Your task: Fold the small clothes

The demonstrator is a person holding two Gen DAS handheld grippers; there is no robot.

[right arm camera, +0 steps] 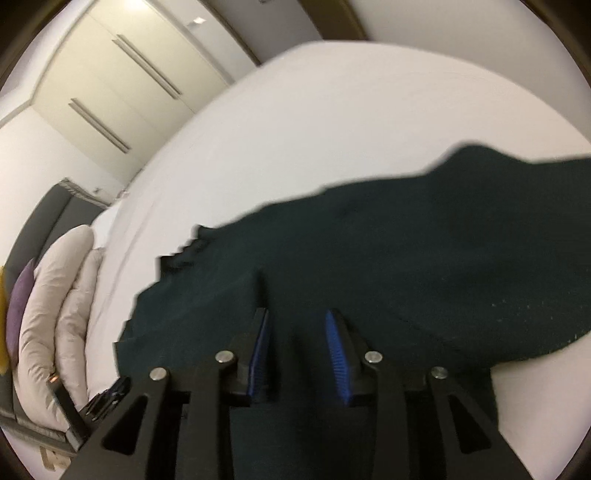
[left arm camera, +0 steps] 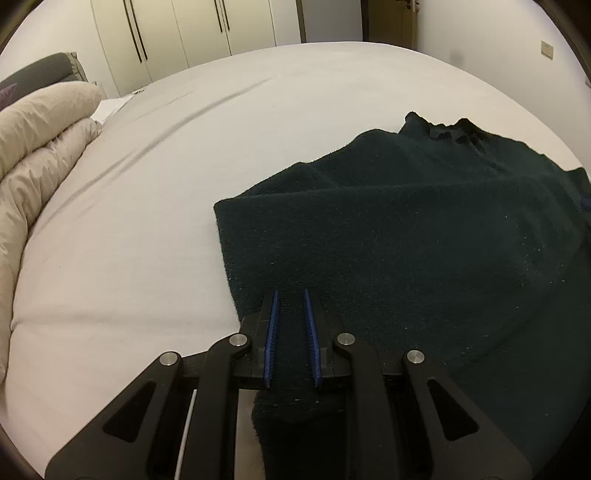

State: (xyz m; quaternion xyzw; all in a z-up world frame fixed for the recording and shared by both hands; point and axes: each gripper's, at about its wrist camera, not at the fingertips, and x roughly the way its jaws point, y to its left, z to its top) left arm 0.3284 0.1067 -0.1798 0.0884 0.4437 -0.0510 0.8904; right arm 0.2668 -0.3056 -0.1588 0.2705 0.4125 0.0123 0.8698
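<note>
A dark green knitted garment [left arm camera: 424,236] lies on the white bed sheet [left arm camera: 155,206], partly lifted and rumpled at its far side. My left gripper [left arm camera: 291,295] is shut on the garment's near edge; cloth runs between its blue pads [left arm camera: 272,332] and hangs below them. In the right wrist view the same garment [right arm camera: 406,251] fills the middle. My right gripper [right arm camera: 297,314] has its jaws a little apart with the garment's cloth between the blue pads [right arm camera: 336,354], and appears shut on it. The view is blurred.
A rolled beige duvet [left arm camera: 40,140] lies at the left of the bed; it also shows in the right wrist view [right arm camera: 55,314] beside a purple cushion [right arm camera: 20,306]. Wardrobe doors [left arm camera: 177,33] stand behind the bed. The other gripper's black body [right arm camera: 99,406] shows low left.
</note>
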